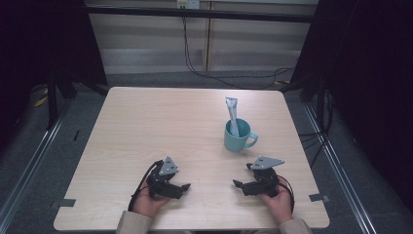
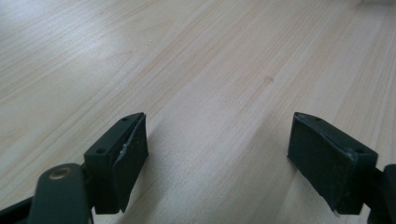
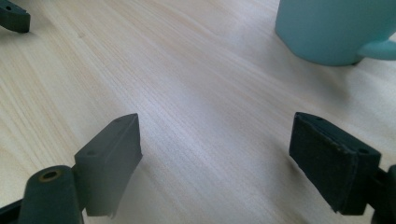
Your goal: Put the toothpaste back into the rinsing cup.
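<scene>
A teal mug [image 1: 238, 136] stands on the right half of the wooden table [image 1: 160, 122], its handle toward the right. A white sachet [image 1: 233, 113] sticks up out of it. The mug's lower body [image 3: 334, 30] fills the top right of the right gripper view. My left gripper [image 1: 186, 186] rests near the front edge, held by a hand, jaws pointing right. In its own view the left gripper [image 2: 217, 140] is open over bare wood. My right gripper [image 1: 236, 184] lies near the front right, jaws pointing left, and the right gripper [image 3: 215, 142] is open with nothing between its jaws.
Black cables [image 1: 214, 73] trail on the floor behind the table. Metal frame posts [image 1: 51, 92] stand at both sides. The left gripper's jaw tip [image 3: 14, 16] shows in the top left corner of the right gripper view.
</scene>
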A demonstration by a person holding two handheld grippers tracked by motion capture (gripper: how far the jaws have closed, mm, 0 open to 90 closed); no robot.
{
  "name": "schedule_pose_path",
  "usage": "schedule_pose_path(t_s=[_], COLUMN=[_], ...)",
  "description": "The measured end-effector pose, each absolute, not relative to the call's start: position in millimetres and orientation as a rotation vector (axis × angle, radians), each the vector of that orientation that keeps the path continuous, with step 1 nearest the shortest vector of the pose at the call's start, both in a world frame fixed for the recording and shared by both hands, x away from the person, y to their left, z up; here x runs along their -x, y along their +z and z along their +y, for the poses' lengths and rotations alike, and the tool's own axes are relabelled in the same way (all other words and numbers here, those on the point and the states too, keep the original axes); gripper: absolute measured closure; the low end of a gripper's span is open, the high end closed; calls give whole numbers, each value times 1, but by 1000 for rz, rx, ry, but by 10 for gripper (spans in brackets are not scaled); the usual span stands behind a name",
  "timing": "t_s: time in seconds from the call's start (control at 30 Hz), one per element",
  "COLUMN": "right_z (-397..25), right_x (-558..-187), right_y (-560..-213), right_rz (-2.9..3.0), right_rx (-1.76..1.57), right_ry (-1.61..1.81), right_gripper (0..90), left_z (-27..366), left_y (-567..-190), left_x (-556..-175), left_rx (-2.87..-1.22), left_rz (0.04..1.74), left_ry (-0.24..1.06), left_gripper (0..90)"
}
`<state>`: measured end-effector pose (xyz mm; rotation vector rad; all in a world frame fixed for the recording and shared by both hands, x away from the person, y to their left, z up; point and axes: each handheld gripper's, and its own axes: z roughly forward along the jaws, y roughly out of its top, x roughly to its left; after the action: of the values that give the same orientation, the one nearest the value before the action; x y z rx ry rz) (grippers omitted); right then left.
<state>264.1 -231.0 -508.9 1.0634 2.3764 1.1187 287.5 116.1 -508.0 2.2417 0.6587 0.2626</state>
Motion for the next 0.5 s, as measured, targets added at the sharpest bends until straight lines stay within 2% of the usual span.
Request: schedule_pose_path(t_s=[0.5], right_z=[-229], right_x=[-266], right_y=[-511], right_rz=[2465], right_rx=[-1003], right_ry=[1074], right_gripper=[138], left_z=[116], left_y=[-508], left_x=[-287], left_rx=[-2241], left_rz=[657], left_ry=[264], left_gripper=[199])
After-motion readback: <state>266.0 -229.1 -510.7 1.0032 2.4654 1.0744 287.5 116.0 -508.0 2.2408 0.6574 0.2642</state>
